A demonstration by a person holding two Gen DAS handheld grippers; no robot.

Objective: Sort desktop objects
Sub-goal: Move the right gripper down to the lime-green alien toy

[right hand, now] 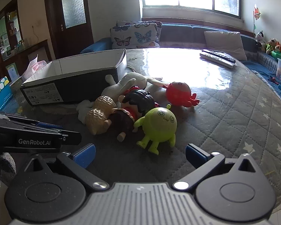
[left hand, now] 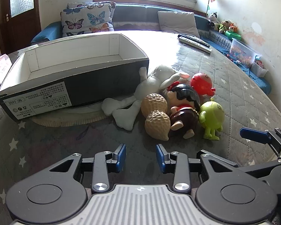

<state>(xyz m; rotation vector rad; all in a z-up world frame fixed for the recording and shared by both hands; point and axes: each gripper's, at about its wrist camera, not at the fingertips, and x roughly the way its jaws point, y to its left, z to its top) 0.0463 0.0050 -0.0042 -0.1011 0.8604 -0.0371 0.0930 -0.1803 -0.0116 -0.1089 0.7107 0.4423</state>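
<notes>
Left claw (left hand: 140, 154) hovers parted, right claw (right hand: 139, 154) gapes wider (both empty), side by side.

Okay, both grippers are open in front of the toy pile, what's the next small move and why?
Probably ease the right hand-held gripper forward onto the green alien figure. It lies nearest, straight ahead of the wide-open jaws, at the pile's edge, so gripping it should disturb the peanut toy and doll least. The open box holds nothing visible.

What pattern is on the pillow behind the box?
Colourful butterflies on the pillow, clearest in the left wrist view.
</notes>
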